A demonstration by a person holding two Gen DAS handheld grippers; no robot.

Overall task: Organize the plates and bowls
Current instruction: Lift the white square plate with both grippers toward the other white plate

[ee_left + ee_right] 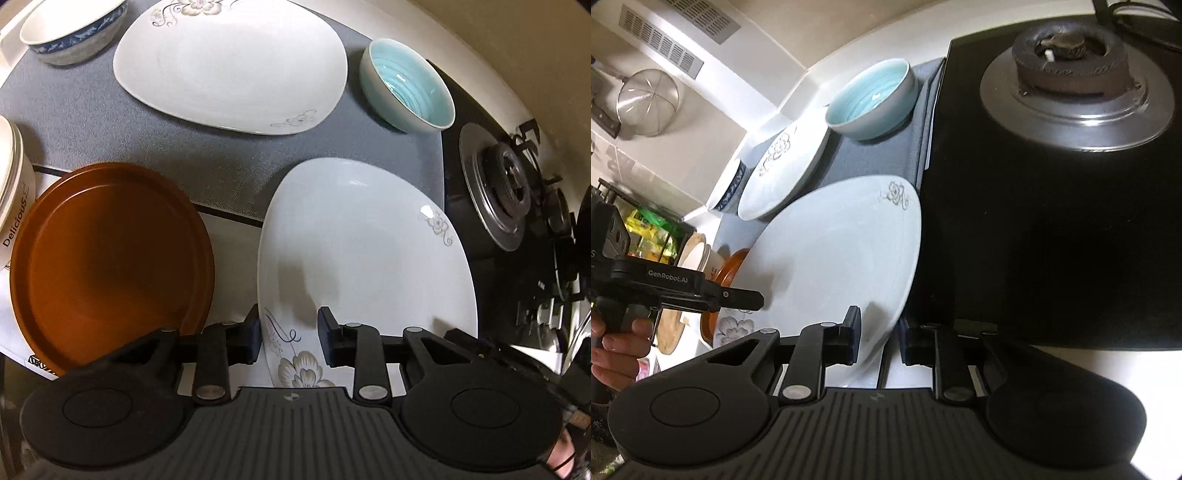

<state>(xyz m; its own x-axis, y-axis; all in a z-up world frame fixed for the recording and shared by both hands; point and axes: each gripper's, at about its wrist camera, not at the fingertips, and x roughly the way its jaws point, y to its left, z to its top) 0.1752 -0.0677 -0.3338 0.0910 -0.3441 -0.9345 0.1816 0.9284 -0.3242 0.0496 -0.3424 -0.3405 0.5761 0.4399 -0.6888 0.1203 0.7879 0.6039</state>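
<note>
A white flower-pattern plate (365, 251) lies near me on the counter; it also shows in the right wrist view (842, 254). My left gripper (290, 338) is open, its jaws astride the plate's near-left rim. My right gripper (881, 338) is open astride the plate's right rim. The left gripper (746, 297) shows in the right view over the plate's left edge. A second white flowered plate (229, 66) lies farther back on the grey mat (221, 166). A brown plate (110, 262) lies at left. A light blue bowl (410, 85) and a blue-patterned bowl (74, 33) stand at the back.
A black gas stove (1052, 221) with a burner (1071, 62) borders the plates on the right. Stacked cream bowls (11, 184) marked "Delicious" stand at the far left. A strainer (648, 99) hangs on the wall, and a rack with packets (650, 229) stands behind.
</note>
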